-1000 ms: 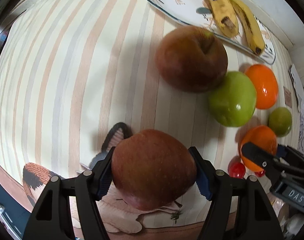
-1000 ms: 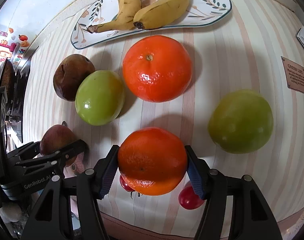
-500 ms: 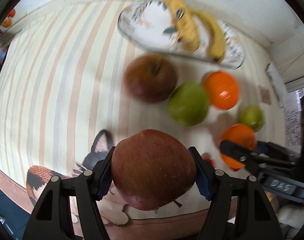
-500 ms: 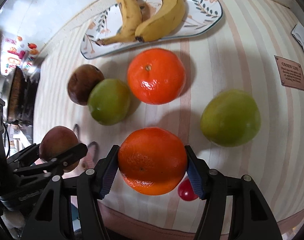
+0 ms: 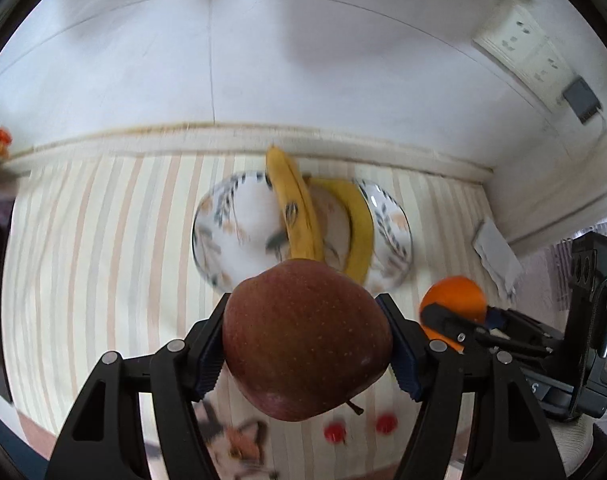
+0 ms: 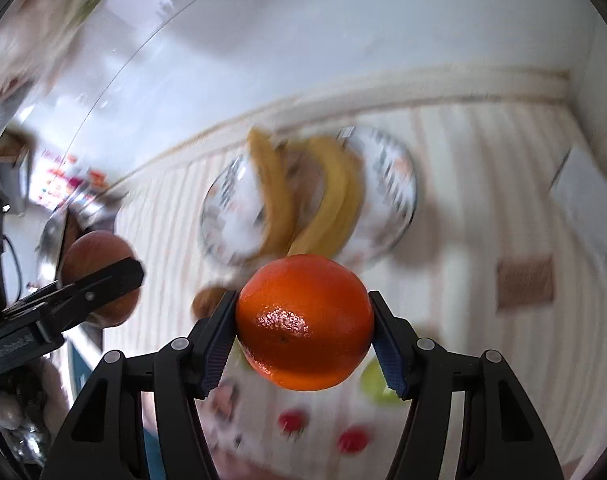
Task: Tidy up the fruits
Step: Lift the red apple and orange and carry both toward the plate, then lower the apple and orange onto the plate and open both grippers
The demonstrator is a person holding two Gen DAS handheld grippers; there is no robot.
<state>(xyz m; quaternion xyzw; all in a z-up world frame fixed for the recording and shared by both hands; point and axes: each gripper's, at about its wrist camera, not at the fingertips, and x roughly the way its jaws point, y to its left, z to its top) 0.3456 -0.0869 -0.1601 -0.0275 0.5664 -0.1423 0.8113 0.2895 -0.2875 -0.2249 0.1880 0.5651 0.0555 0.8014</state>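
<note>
A dark red apple [image 5: 305, 340] fills the jaws of my left gripper [image 5: 305, 346], which is shut on it high above the striped cloth. My right gripper [image 6: 303, 330] is shut on an orange [image 6: 305, 322], also lifted. Each view shows the other gripper from the side: the orange [image 5: 453, 300] at right, the apple [image 6: 97, 256] at left. Beyond both lies a floral plate [image 5: 231, 224] with two bananas [image 5: 297, 208]. The same plate [image 6: 391, 176] and bananas [image 6: 335, 188] are blurred in the right wrist view. A green fruit [image 6: 377, 384] and a brown one [image 6: 207, 300] peek from behind the right fingers.
Two small red tomatoes [image 5: 335, 432] lie on the cloth near its front edge, seen also as tomatoes [image 6: 291, 420] below the orange. A white wall [image 5: 303, 60] with a power socket [image 5: 519, 46] rises behind the plate. A brown card [image 6: 525, 282] lies at right.
Both grippers have risen with their fruit and tilted up, so the plate, wall and socket have come into view. The fruits left on the cloth have slid behind the held ones.
</note>
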